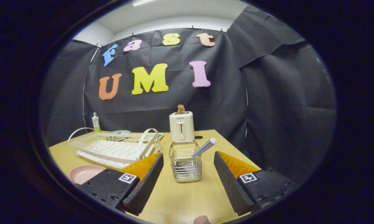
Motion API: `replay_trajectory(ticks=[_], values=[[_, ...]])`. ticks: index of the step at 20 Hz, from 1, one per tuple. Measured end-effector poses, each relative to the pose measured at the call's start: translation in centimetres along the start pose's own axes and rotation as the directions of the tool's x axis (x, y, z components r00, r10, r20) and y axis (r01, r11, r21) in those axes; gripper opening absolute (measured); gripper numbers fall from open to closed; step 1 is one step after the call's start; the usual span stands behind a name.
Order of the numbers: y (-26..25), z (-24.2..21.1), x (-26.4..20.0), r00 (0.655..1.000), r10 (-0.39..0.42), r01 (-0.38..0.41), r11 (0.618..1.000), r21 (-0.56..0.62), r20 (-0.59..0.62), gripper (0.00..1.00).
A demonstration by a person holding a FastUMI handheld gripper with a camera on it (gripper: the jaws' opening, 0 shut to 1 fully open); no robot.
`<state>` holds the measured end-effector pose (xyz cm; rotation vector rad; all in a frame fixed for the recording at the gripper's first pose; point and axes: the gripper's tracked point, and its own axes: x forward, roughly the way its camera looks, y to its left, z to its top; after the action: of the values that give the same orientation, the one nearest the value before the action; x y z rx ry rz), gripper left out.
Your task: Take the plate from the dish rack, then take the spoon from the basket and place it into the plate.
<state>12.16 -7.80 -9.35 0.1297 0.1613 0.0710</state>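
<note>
Jaws [188, 174] were wide apart, holding nothing, over the desk [180, 199]. Wire basket [185, 161] stood just ahead, between the two fingers, touching neither. Spoon [204, 147] stood tilted in the basket, checked handle leaning out toward the right finger. Pink plate [85, 173] lay flat on the desk, beside the left finger, in front of the white dish rack [114, 147]. Toaster [181, 126] stood behind the basket. A tube [95, 122] stood upright behind the rack.

Wooden desk [180, 199]; dish rack [114, 147] at left edge; plate [84, 173] at near-left corner; basket [185, 165] mid-desk; toaster [181, 126] at far edge.
</note>
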Motion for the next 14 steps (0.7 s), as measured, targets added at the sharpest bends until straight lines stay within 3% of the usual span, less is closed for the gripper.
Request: replay_trajectory(ticks=[2, 7, 11, 14], values=[[-0.7, 0.1, 1.6, 1.0, 0.016, -0.015, 0.998, 0.054, -0.019, 0.99], [-1.2, 0.9, 5.0, 0.997, 0.054, -0.048, 0.992, 0.115, -0.05, 0.83], [-1.0, 1.9, 5.2, 0.997, 0.06, -0.054, 0.992, 0.118, -0.045, 0.55], [-0.7, 2.4, 5.5, 0.996, 0.073, -0.066, 0.988, 0.138, -0.046, 0.27]])
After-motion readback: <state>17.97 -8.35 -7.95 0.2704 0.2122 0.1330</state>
